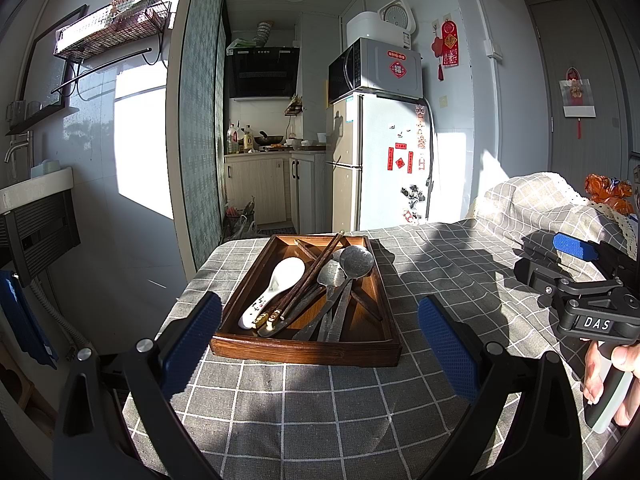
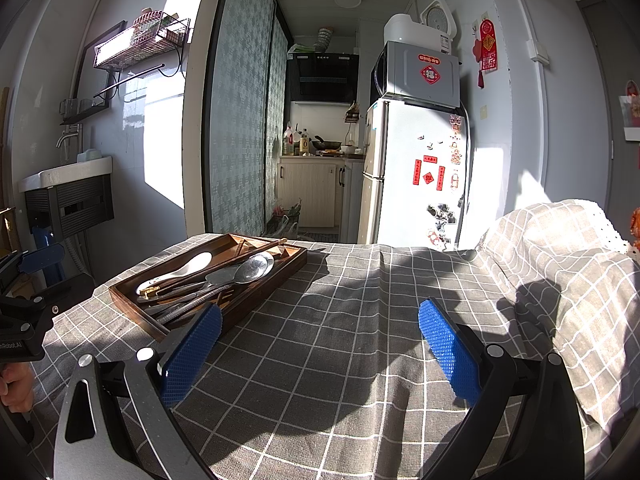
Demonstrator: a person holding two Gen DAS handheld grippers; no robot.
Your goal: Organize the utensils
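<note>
A dark wooden tray stands on the grey checked tablecloth. In it lie a white ceramic spoon, dark chopsticks, a metal ladle and other metal utensils, piled across each other. My left gripper is open and empty, just in front of the tray's near edge. My right gripper is open and empty over bare cloth, to the right of the tray. The right gripper also shows at the right edge of the left wrist view.
A cloth-covered hump rises at the table's right. A fridge with a microwave on top stands behind the table. A kitchen doorway opens behind the tray. A sink hangs on the left wall.
</note>
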